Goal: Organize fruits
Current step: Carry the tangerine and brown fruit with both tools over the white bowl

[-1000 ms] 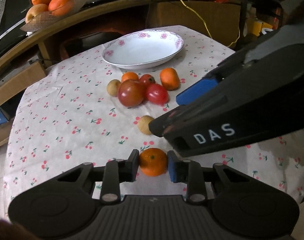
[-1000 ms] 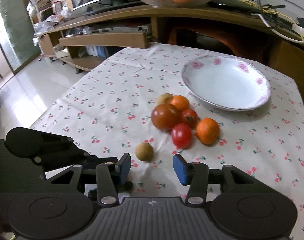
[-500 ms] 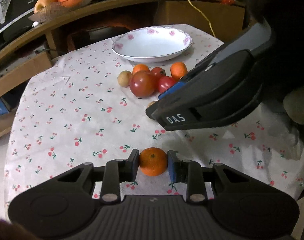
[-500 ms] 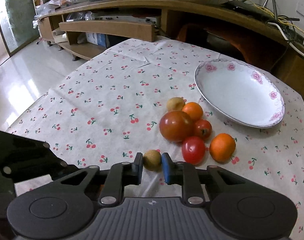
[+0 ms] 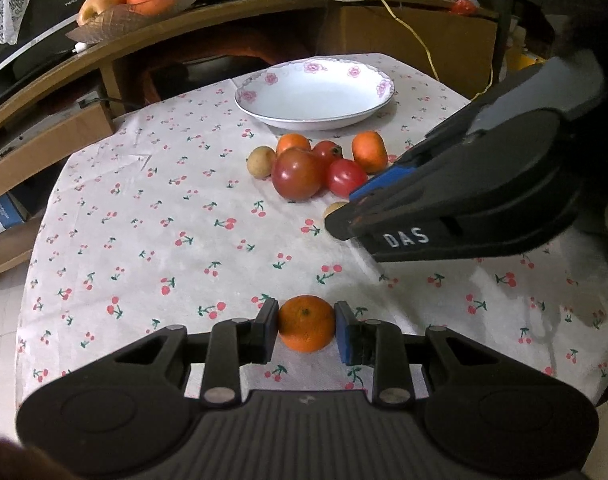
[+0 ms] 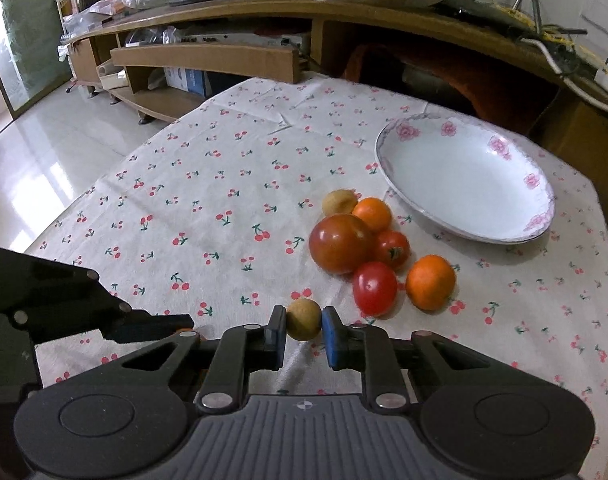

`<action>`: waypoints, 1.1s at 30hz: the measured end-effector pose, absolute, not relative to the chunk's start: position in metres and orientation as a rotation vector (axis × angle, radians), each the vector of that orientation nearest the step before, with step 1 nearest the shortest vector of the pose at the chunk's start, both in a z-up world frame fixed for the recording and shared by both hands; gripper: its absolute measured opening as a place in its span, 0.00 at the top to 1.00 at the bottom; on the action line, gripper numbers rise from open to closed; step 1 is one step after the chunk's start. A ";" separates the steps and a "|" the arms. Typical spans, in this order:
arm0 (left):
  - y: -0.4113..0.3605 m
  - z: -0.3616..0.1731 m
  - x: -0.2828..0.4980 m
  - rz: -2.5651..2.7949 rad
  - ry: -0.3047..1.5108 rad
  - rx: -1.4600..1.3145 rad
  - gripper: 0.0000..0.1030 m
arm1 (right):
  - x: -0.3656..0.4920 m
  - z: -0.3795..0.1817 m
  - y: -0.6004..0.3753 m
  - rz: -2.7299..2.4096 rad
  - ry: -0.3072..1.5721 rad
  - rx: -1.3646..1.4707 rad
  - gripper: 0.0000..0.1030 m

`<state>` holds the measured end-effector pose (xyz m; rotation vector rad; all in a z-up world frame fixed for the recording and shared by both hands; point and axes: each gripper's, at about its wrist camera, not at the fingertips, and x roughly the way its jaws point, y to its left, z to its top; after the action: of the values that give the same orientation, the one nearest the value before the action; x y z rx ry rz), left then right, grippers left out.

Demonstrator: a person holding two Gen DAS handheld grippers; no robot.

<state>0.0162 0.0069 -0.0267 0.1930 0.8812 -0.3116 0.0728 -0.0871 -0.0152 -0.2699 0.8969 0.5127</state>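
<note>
At the cherry-print tablecloth's (image 5: 152, 240) near edge, the left gripper (image 5: 306, 330) clamps a round orange mandarin (image 5: 306, 323); the right gripper (image 6: 304, 332) pinches a small tan longan (image 6: 304, 319). Bare cloth spreads toward ten o'clock; the white floral porcelain bowl (image 6: 464, 176) sits at one o'clock.

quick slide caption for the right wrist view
Right gripper shut on a small tan fruit, white plate beyond.

Orange, red and tan fruit on a cherry-print cloth

The left claw (image 5: 306, 330) is black with blue pads and pinches an orange mandarin (image 5: 306, 329); the right claw (image 6: 303, 330), black with blue pads too, pinches a tan longan (image 6: 303, 319). Ahead of the right claw sit a dark red tomato (image 6: 340, 243), a bright red tomato (image 6: 374, 288) and an orange mandarin beside it (image 6: 430, 282). The tablecloth (image 6: 224, 200) is white with red cherries; the bowl (image 6: 464, 176) beyond is white with pink flowers.
</note>
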 end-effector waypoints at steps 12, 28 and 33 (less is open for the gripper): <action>0.002 -0.017 0.023 -0.302 0.853 0.202 0.66 | 0.069 -0.004 -0.097 0.489 0.858 -0.259 0.81; -0.001 -0.010 0.034 -0.293 0.829 0.205 0.66 | 0.067 0.001 -0.102 0.473 0.834 -0.257 0.81; -0.001 -0.008 0.036 -0.292 0.824 0.205 0.66 | 0.067 0.001 -0.102 0.473 0.832 -0.260 0.81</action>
<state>0.0363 -0.0005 -0.0085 0.2046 0.8235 -0.2920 0.0673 -0.1023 0.0008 -0.2602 0.8319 0.4726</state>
